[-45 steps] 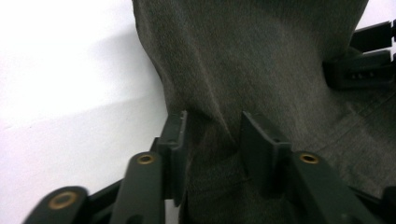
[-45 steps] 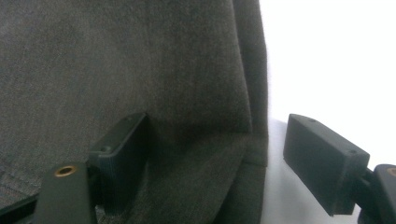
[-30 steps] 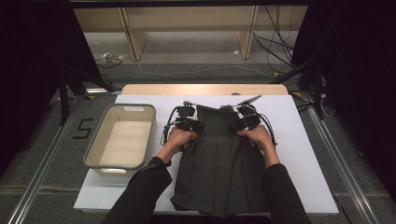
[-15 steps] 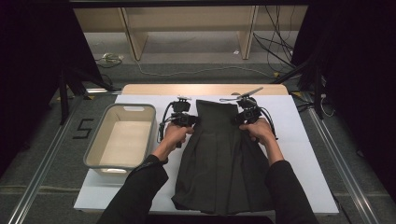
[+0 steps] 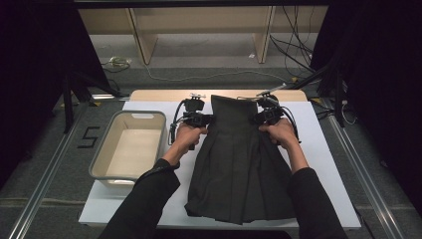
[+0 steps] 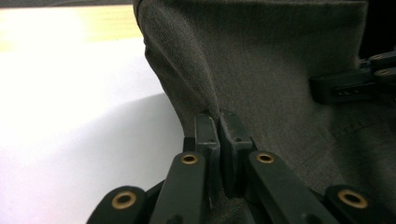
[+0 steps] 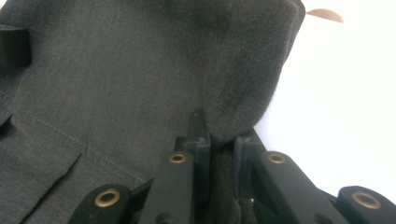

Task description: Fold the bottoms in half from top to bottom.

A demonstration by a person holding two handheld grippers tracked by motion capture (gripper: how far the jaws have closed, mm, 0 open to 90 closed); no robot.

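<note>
Both hands have come up toward the top of the high view since the earlier frames, carrying the waistband of the dark grey pleated fabric skirt point(image 5: 238, 159) with them, so its top edge now stands lifted near the upper middle of the frame while the hem lies at the lower middle on the white sheet-covered table point(image 5: 328, 169). The left gripper point(image 5: 201, 119) is clamped on the waistband's left edge; in the left gripper view its jaws are pressed tight with a ridge of cloth point(image 6: 261, 70) pinched between them. The right gripper point(image 5: 260, 118) has just been closing, and in the right gripper view its jaws grip a bunched fold of the same cloth point(image 7: 140, 70) at the right edge. The step in hand looks like lifting the skirt by its waist corners, perhaps to fold it or shift it. The next move probably calls for keeping both grips firm and level and raising evenly, so the pleats hang straight and neither corner slips. A cream rectangular plastic tub point(image 5: 99, 164) sits empty at the left of the frame, just beside the skirt. Beyond the table's pale wooden far edge point(image 5: 159, 94) lie grey floor, loose cables point(image 5: 293, 55) at the upper right, and black curtains on both sides
</note>
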